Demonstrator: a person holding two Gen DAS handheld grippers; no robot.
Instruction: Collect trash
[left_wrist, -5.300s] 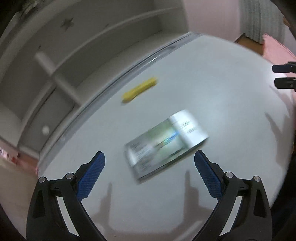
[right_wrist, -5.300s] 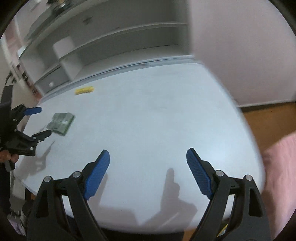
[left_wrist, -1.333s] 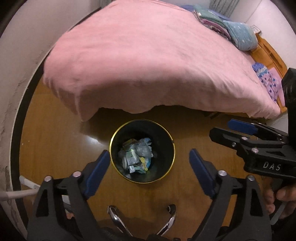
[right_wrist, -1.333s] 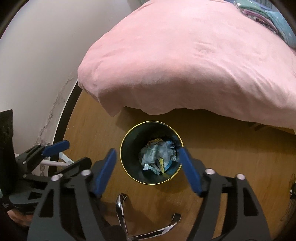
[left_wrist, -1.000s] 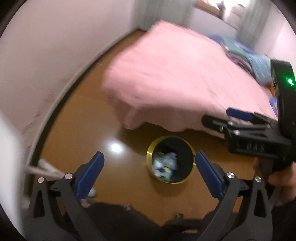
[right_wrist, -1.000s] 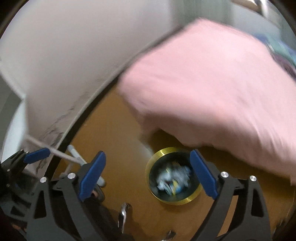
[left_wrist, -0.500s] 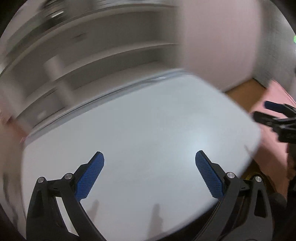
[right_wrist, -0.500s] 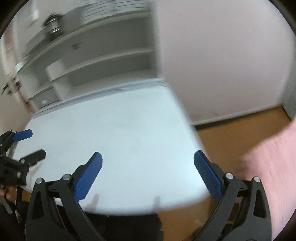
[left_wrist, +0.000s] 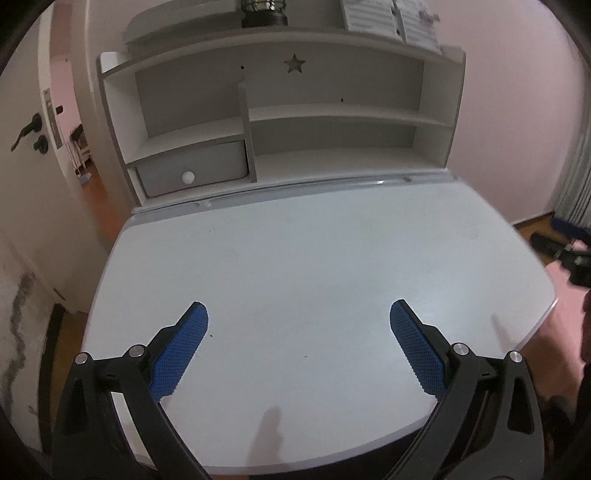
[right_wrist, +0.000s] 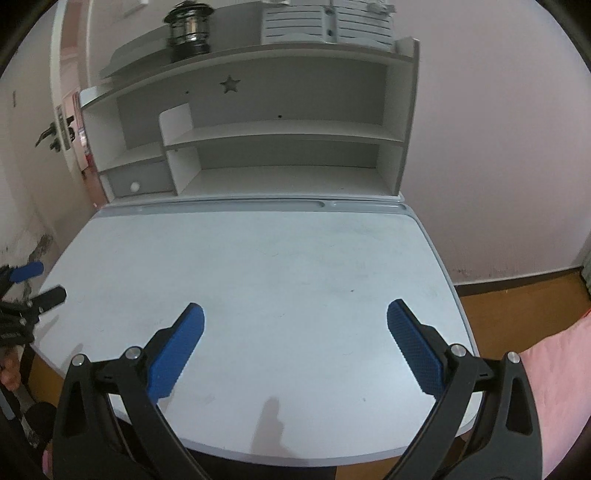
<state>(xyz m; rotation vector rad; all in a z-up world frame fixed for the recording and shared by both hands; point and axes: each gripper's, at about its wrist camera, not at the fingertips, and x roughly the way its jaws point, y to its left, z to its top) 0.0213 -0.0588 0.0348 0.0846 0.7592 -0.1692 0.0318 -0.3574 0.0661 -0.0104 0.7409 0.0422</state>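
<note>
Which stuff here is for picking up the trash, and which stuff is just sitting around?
For the job:
left gripper, open, holding nothing
right gripper, open, holding nothing
desk top, no trash showing on it

Just sitting around:
shelf unit
small drawer with a white knob
metal lantern on top of the shelves
door

The right hand-held gripper (left_wrist: 569, 247) is blurred and cut off at the frame edge — its jaw spacing unreadable there.
</note>
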